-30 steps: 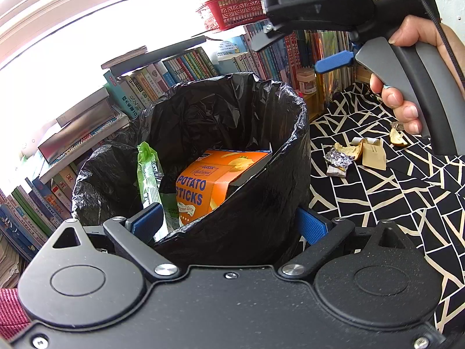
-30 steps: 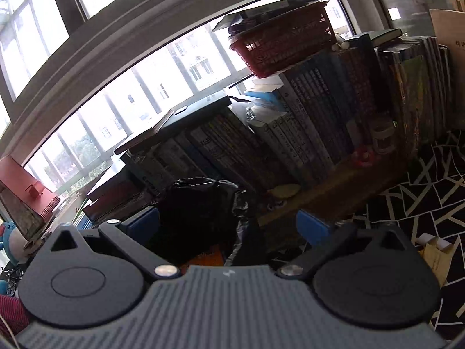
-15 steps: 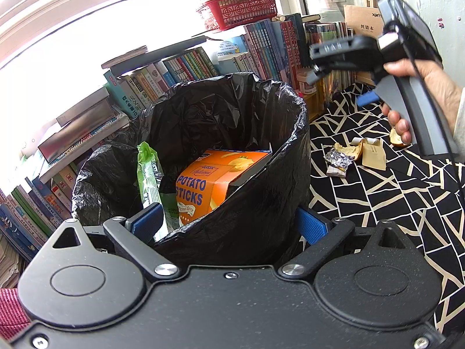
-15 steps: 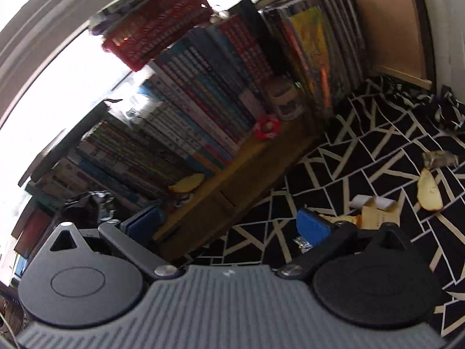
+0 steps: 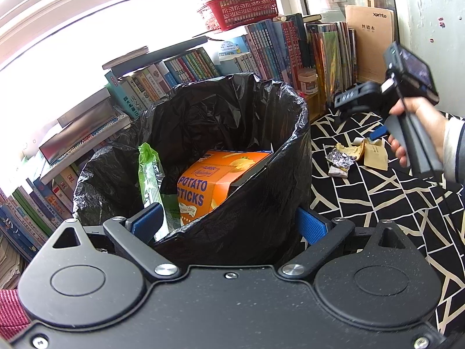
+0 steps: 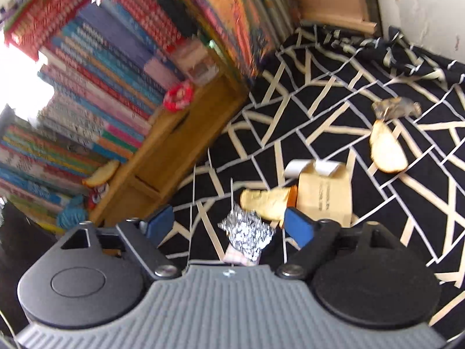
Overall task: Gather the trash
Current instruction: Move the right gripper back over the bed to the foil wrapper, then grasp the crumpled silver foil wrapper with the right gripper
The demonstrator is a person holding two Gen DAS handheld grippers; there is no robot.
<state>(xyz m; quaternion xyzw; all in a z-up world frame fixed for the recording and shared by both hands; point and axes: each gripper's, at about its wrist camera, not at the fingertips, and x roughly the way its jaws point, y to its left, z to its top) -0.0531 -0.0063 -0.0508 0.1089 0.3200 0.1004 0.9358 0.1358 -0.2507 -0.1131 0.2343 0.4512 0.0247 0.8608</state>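
The right gripper (image 6: 229, 225) has swung away from over the bin and dropped toward the litter on the patterned cloth (image 5: 377, 203); a second ago it hung high by the red basket (image 5: 241, 5), and now the hand (image 5: 418, 122) holds it low beside the bookshelf. Its jaws are closing, with the crumpled foil (image 6: 247, 232) lying between the blue pads but not yet pinched. Just beyond the foil sit a curled yellow peel (image 6: 267, 200) and a brown paper packet (image 6: 325, 197), touching one another; a second peel (image 6: 386, 151) and a grey scrap (image 6: 395, 109) lie farther off, well apart from the cluster. The wooden shelf (image 6: 180, 151) of books stands close on one side.

The left gripper (image 5: 229, 224) has not stirred. Its jaws stand wide, straddling the near rim of the black bin bag (image 5: 261, 192), one pad inside and one outside; whether they press the plastic I cannot tell. Inside the bag lie an orange potato-sticks box (image 5: 209, 180) and a green wrapper (image 5: 151, 171).
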